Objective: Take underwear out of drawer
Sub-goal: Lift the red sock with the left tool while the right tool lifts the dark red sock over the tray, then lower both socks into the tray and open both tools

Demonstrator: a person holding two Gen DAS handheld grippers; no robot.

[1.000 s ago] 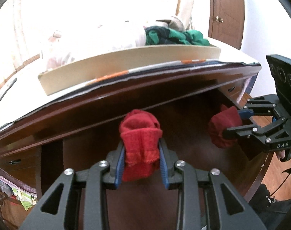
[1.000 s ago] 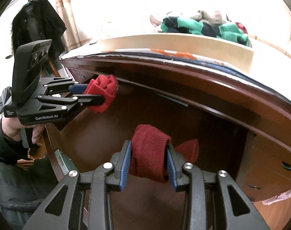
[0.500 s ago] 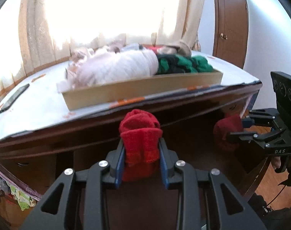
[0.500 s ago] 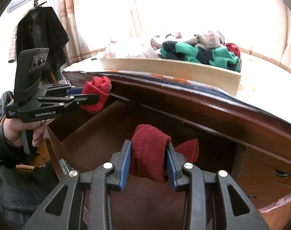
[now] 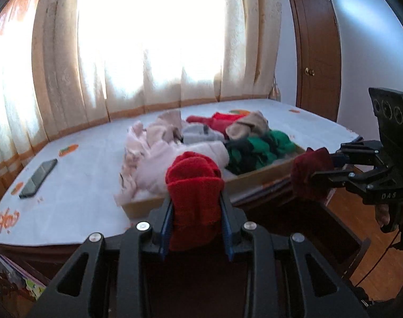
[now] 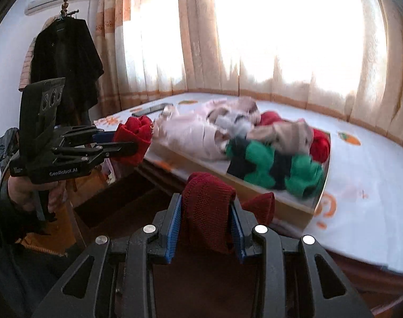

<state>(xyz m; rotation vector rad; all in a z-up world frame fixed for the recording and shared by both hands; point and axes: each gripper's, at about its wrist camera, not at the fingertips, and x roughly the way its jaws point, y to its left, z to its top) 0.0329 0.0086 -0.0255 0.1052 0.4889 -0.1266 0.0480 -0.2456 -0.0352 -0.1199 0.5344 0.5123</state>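
A bedroom in a home. Curtains point(image 5: 153, 53) cover a bright window, a coat point(image 6: 66, 63) hangs on the wall, and a wooden wardrobe point(image 5: 315, 53) stands beside a clothes-filled tray point(image 5: 257, 177).

Two grippers – left gripper point(image 5: 196, 222), right gripper point(image 6: 205, 228); two red knit bundles – bright red bundle point(image 5: 193, 185) & dark red bundle point(image 6: 208, 206), one per gripper; one tray point(image 5: 257, 180) w/ a clothes heap; one phone point(image 5: 38, 177); one dark coat point(image 6: 65, 61); one open drawer point(image 6: 116, 204).
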